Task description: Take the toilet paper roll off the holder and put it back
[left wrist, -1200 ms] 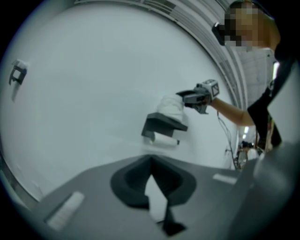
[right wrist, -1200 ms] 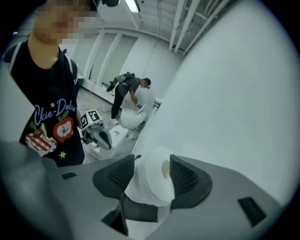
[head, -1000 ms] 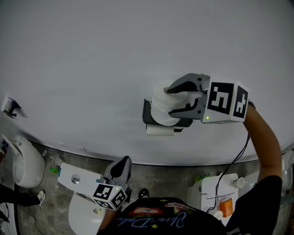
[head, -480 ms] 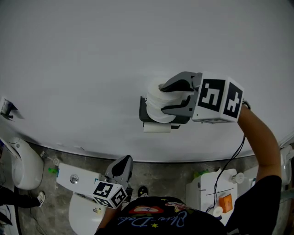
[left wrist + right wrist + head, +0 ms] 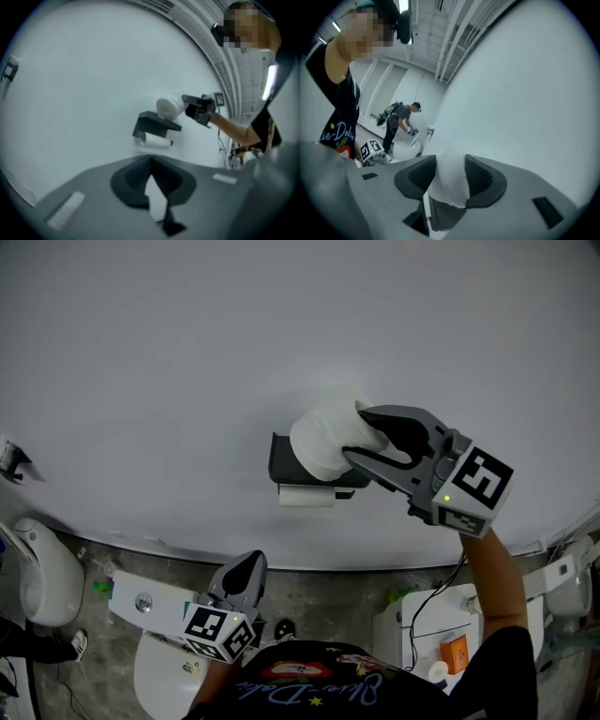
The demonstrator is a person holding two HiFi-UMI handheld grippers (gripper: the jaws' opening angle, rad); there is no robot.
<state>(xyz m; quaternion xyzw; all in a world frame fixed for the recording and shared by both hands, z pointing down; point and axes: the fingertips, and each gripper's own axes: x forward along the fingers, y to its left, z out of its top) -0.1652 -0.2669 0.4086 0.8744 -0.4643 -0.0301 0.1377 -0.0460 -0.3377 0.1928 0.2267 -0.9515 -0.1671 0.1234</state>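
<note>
The right tool (image 5: 356, 433) is raised to the wall (image 5: 187, 352). Its jaws stand wide and are closing, with the toilet paper roll (image 5: 323, 439) between them. In the right gripper view I see both ribbed pads (image 5: 480, 176) lying against the white paper, one on each side, so I record the roll as gripped. The edge of the paper nearest that camera is ragged.

In the head view the roll sits at the upper right of the dark holder (image 5: 286, 457), which is fixed to the wall. In the left gripper view the roll shows above the right end of the holder's flat top. I cannot tell from either view whether the roll touches that top. A second roll (image 5: 305, 496), smaller and white, lies level just under the holder.

The left tool (image 5: 246, 576) is held low, close to my operator's body and above the white toilet (image 5: 159, 676), well apart from the holder. In the left gripper view its jaws meet at the tips with nothing between them. They point up toward the wall and the holder.
</note>
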